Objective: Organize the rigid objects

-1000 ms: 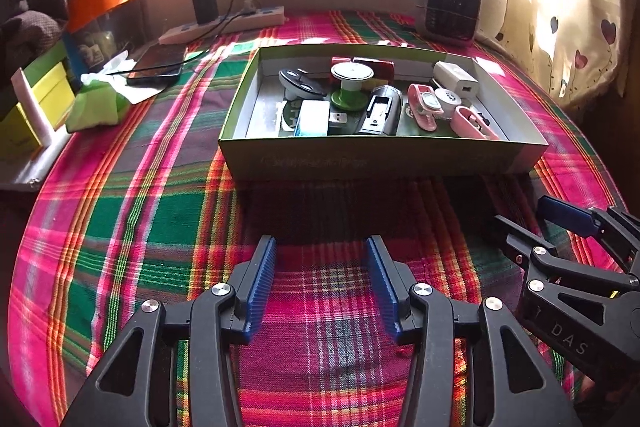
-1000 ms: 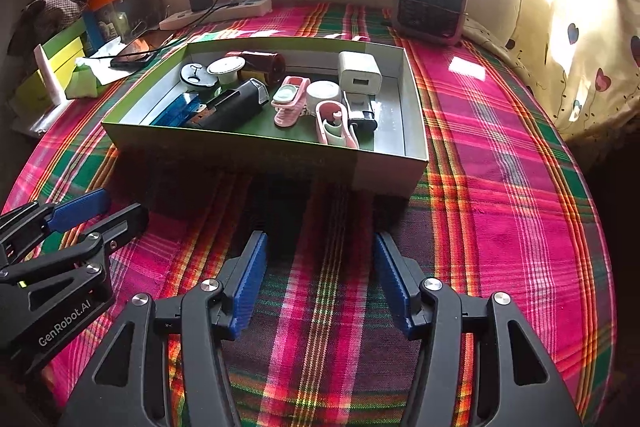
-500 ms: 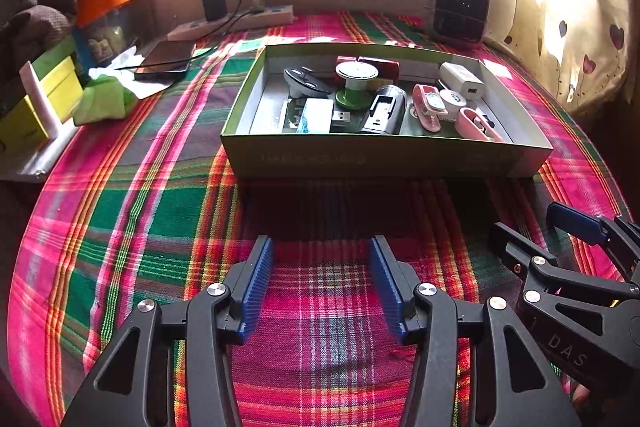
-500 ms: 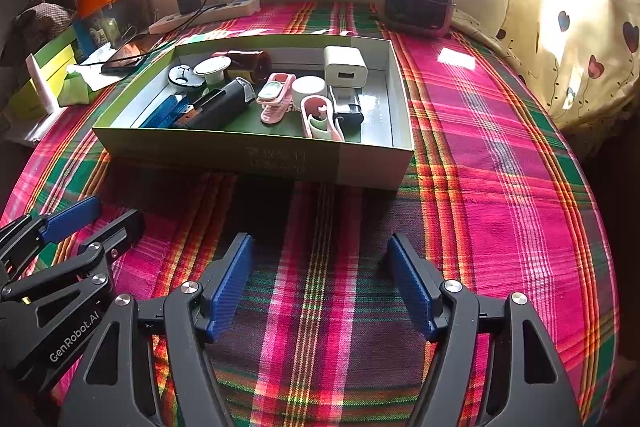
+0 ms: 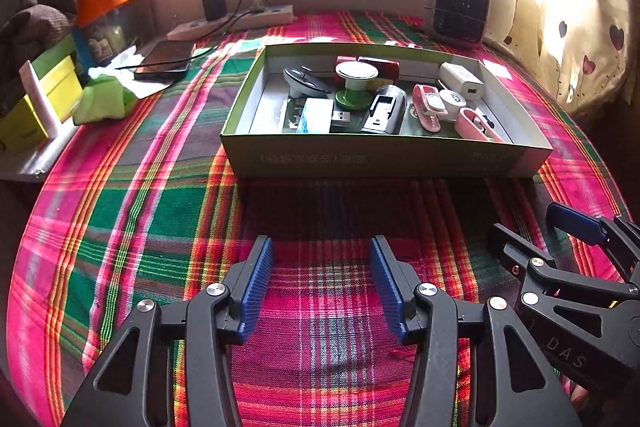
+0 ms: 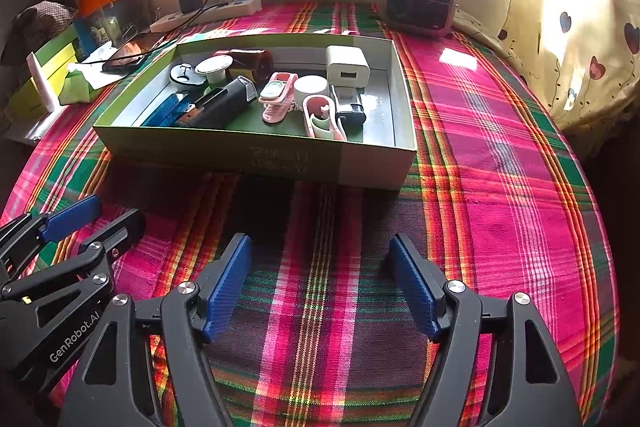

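Observation:
A shallow green box sits on the plaid cloth ahead of both grippers. It holds several small items: a white charger, a pink clip, a black case, a green-and-white spool, a blue-and-white packet. My left gripper is open and empty, low over the cloth in front of the box. My right gripper is open wider and empty, beside the left one; it also shows in the left wrist view.
A dark heater stands at the back right. A power strip with a charger, a phone, green cloth and yellow and orange boxes crowd the left. A curtain hangs at the right.
Both grippers have drawn back slightly from the box. My right gripper's jaws have opened wider. The left jaws are unchanged.

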Available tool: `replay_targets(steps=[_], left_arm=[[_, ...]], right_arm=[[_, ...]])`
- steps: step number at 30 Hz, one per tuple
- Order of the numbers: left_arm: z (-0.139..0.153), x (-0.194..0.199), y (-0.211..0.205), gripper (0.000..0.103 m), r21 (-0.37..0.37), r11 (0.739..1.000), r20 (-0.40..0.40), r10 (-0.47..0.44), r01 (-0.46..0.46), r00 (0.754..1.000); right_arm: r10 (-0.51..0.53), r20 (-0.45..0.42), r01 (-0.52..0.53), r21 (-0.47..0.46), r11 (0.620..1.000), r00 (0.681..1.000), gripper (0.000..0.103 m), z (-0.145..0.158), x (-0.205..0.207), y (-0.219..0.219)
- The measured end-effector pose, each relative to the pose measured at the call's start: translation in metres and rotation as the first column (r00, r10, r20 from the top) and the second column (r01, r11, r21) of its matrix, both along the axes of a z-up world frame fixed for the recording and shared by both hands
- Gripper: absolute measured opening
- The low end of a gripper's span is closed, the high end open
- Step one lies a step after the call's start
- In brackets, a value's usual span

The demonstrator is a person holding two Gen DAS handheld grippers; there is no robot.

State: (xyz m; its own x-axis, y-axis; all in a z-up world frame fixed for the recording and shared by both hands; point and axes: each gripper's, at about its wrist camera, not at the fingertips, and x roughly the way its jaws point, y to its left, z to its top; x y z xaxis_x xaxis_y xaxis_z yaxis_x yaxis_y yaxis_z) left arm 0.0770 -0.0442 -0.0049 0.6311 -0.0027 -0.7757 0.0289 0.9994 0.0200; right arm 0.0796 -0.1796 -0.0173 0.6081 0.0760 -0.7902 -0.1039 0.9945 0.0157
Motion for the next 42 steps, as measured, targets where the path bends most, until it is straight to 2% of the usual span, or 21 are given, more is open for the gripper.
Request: replay_targets(steps=[42], left_arm=[[-0.0001,0.0001,-0.0001,0.050,0.000,1.000,0.000,0.000,0.000,1.000]], right_arm=[[0.000,-0.001,0.000,0.000,1.000,1.000,0.073,0.0002,-0.0002,0.0015]])
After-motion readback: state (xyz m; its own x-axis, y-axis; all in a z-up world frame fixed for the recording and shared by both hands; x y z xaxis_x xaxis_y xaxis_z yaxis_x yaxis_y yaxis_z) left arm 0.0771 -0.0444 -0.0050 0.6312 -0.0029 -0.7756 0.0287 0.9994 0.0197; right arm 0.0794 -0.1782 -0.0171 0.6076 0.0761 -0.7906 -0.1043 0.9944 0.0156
